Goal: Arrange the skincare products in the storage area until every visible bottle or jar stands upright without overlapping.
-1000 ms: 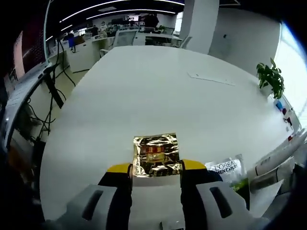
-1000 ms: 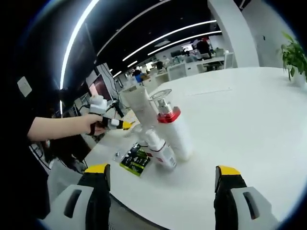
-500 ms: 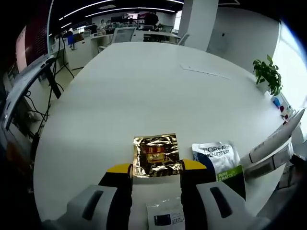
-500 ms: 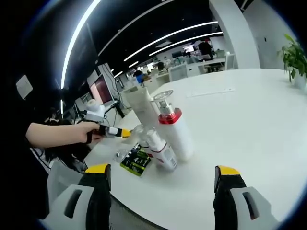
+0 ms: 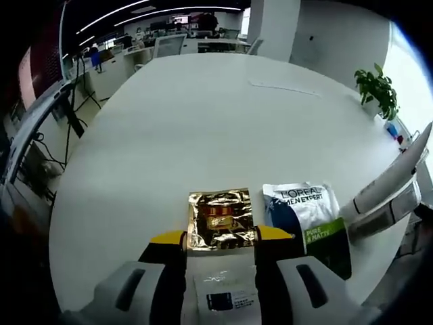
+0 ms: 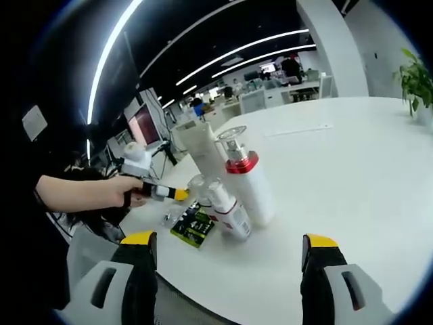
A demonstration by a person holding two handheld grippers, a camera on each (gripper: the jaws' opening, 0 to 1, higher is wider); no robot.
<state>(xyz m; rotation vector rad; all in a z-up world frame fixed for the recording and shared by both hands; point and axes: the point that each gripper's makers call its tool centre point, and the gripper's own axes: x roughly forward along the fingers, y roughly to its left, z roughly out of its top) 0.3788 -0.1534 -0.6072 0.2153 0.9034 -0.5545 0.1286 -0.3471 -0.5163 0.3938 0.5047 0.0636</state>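
Both grippers differ: left gripper [image 5: 218, 235] fingers clamp gold sachet [image 5: 220, 219]; right gripper [image 6: 229, 242] fingers gape before bottles [image 6: 245, 186].

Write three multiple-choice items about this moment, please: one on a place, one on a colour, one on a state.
1. Where is the gold sachet?
A. between the left gripper's jaws
B. on the plant
C. under the white tube

2. What colour is the collar of the pump bottle?
A. green
B. red
C. blue

3. How does the right gripper stand?
A. shut on a bottle
B. shut on a sachet
C. open, holding nothing

Answers: 1 A, the yellow-tipped jaws flank the sachet; 2 B, a red ring sits under the clear cap; 3 C, its jaws stand wide apart.
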